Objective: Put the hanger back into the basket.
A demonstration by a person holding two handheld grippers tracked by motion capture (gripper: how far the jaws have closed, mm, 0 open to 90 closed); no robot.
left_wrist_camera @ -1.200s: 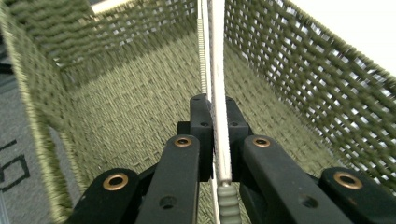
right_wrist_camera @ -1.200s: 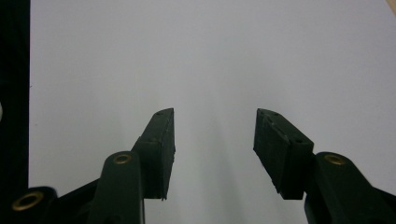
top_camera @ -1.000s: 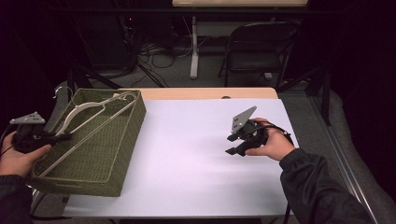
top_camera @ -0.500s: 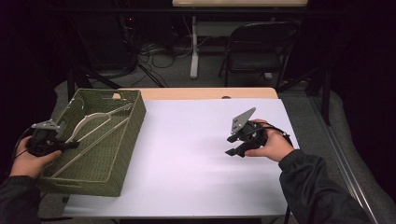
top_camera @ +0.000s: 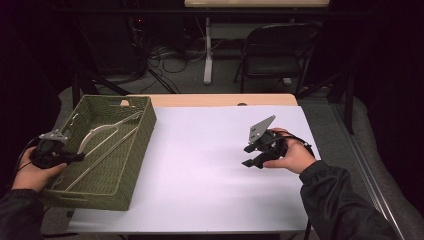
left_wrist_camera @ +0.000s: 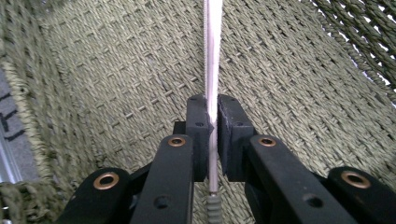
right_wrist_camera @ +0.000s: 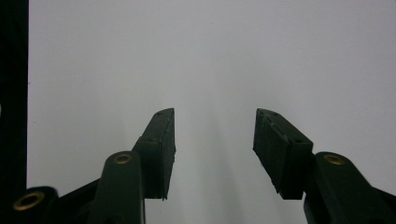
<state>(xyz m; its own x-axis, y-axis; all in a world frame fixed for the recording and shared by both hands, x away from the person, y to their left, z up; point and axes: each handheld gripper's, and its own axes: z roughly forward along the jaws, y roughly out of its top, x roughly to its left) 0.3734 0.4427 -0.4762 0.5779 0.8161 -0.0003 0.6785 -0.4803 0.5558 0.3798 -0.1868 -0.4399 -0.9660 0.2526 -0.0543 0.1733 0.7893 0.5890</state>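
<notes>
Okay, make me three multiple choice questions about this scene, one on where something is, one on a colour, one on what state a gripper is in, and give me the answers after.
1. Where does the woven basket sit?
A. At the table's left edge
B. On the chair
C. In the middle of the table

2. What colour is the basket?
A. Red
B. Olive green
C. Blue

3. What is the left gripper doing?
A. Open over bare table
B. Lying inside the basket, let go
C. Shut on a thin white rod

Answers: 1 A, the high view shows it at the white table's left edge. 2 B, its weave looks olive green. 3 C, the left gripper view shows both jaws pressed on the rod.
</notes>
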